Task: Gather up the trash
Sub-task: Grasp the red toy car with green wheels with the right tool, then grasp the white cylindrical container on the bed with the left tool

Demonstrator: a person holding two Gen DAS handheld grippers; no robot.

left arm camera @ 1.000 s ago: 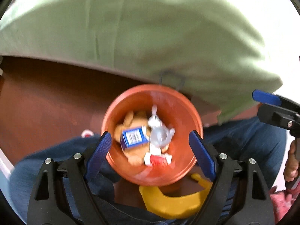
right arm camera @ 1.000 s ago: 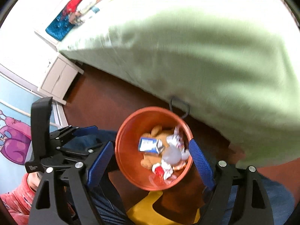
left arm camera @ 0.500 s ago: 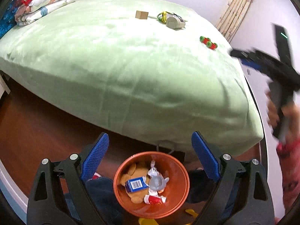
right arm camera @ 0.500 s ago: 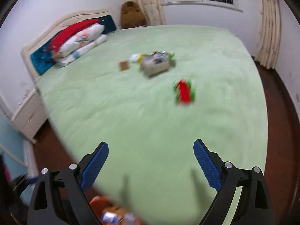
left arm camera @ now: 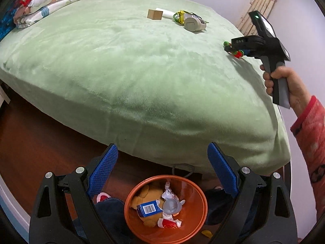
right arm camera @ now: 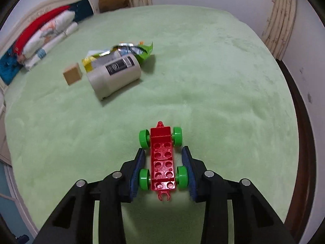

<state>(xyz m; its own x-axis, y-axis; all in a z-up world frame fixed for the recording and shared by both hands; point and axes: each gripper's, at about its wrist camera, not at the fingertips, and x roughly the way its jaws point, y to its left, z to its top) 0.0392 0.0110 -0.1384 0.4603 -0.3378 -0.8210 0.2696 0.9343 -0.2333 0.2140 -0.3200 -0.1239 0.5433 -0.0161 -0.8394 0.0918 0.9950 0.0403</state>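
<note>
Right claw [right arm camera: 163,163] closed around the toy car [right arm camera: 162,158] (rear wheels touching pads)

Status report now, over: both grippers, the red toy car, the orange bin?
Left gripper open, above orange bin. Right gripper jaws straddle red toy car on green bed, grip unconfirmed. Nothing in the way.

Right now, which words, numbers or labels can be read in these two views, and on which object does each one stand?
No text can be read for certain in either view.
Blue carton in the orange bin: a barcode, with digits too small to read.
White wrapper in the bin: dark print, unreadable.
Beige canister on the bed: a black label with a round logo, blurred.
</note>
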